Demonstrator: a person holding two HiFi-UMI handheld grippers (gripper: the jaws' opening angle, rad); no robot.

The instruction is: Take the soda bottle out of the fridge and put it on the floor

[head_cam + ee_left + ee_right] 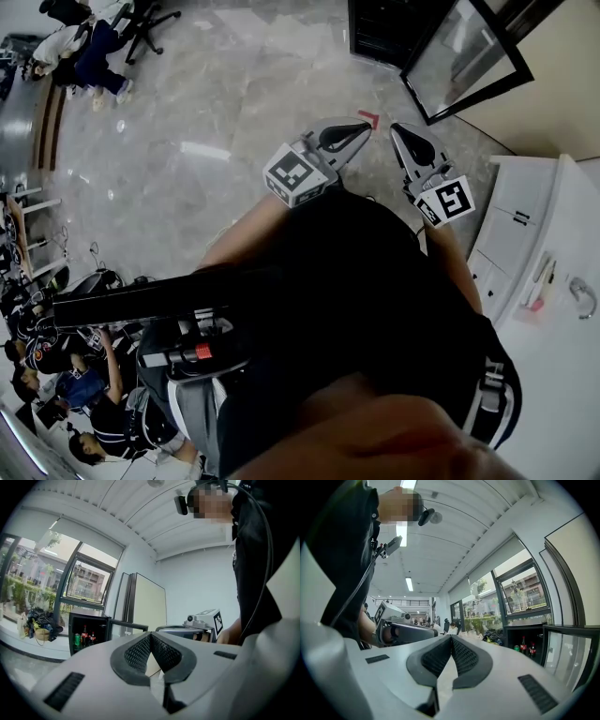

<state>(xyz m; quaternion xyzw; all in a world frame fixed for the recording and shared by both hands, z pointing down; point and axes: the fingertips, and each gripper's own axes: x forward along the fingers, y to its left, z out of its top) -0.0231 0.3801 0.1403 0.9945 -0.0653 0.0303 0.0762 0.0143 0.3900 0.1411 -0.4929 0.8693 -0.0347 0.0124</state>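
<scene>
Jaws of the left gripper (150, 635) and the right gripper (451, 638) are both pressed together, with nothing between them. A soda bottle (85, 636) stands beside a green can (77, 641) inside the open fridge (380, 36), at one o'clock in the head view.

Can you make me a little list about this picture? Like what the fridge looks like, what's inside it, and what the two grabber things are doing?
fridge: small, black, standing under the window
fridge door: glass, swung open
inside: soda bottles with red labels, beside a green can
left gripper: jaws shut, holding nothing
right gripper: jaws shut, holding nothing
floor: shiny grey stone
job so far: bottle not taken out yet
</scene>
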